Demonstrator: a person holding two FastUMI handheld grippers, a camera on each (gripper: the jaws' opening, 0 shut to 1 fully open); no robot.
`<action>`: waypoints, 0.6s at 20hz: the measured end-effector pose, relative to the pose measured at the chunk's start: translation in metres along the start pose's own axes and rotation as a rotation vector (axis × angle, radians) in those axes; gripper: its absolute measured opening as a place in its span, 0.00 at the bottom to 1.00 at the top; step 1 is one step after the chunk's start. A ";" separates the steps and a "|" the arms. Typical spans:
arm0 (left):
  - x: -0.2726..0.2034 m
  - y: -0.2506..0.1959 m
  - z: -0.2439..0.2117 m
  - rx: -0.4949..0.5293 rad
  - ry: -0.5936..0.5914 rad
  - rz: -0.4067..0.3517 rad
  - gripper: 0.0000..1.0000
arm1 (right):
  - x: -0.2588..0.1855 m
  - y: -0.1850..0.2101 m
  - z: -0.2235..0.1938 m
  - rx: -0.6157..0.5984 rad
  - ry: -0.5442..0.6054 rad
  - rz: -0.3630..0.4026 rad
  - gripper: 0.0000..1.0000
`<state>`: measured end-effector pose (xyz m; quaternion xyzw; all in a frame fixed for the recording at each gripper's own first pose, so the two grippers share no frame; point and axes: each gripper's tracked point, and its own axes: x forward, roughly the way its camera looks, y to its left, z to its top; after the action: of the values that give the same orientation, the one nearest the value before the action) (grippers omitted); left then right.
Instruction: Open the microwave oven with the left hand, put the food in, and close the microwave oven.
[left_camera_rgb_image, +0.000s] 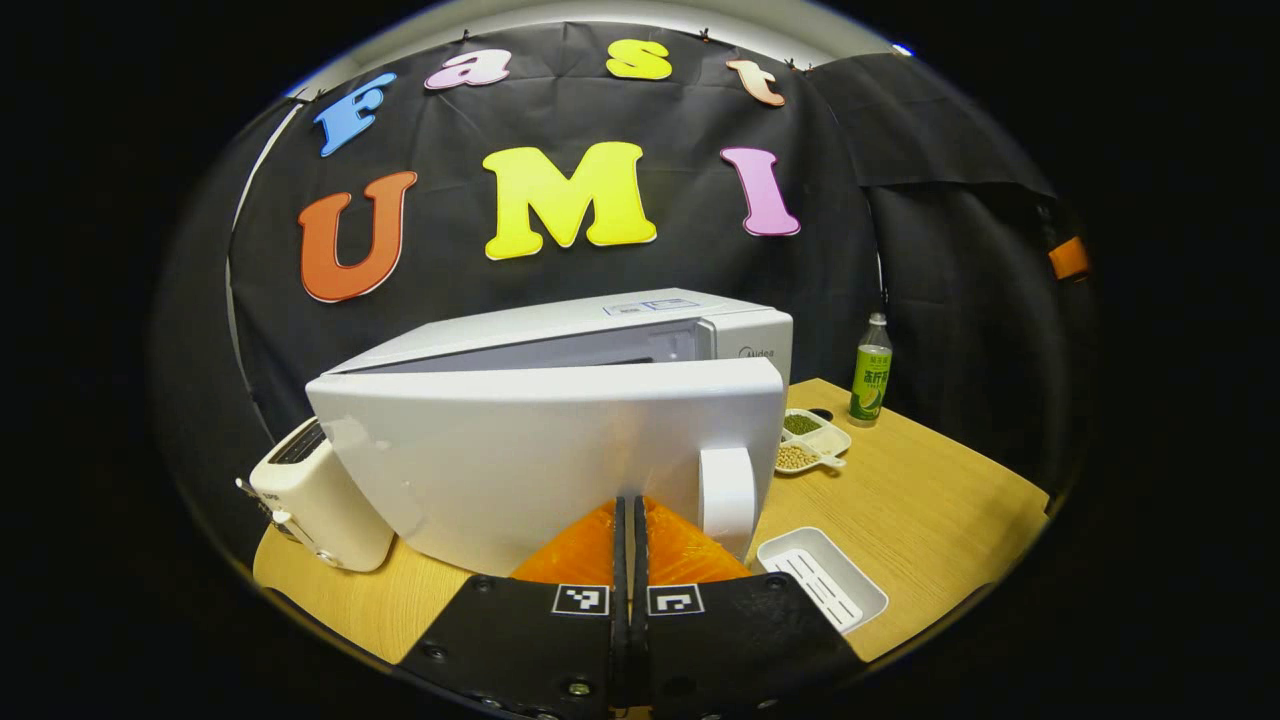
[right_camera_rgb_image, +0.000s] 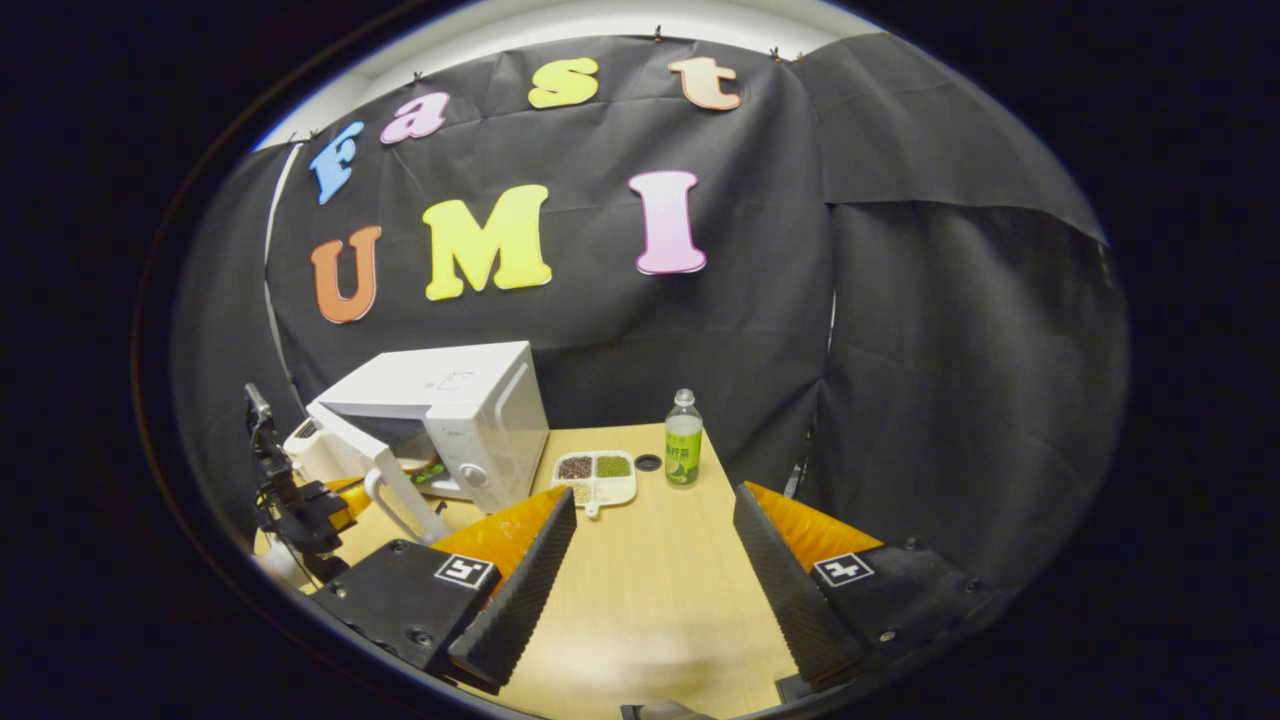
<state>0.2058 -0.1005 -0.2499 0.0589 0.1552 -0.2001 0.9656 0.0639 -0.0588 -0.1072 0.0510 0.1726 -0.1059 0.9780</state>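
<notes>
We see microwave door ajar ahead of left tongs — pressed together; right tongs spread, empty; closing left.

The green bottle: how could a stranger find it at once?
Start from the white microwave on the wooden table. To its right lies a divided dish of beans; the bottle stands just beyond, near the black cloth. It alone is upright, with a green label.
</notes>
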 end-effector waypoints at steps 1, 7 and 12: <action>0.006 -0.001 0.002 -0.004 -0.003 0.001 0.00 | 0.001 0.000 -0.001 -0.001 0.002 -0.003 0.92; 0.041 -0.006 0.012 -0.023 -0.013 -0.005 0.00 | -0.002 -0.004 0.000 0.003 0.004 -0.017 1.00; 0.066 -0.005 0.014 -0.028 -0.010 -0.002 0.00 | 0.001 -0.015 -0.001 0.010 0.016 -0.046 1.00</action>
<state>0.2653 -0.1324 -0.2584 0.0440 0.1529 -0.1990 0.9670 0.0613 -0.0735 -0.1094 0.0527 0.1812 -0.1286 0.9736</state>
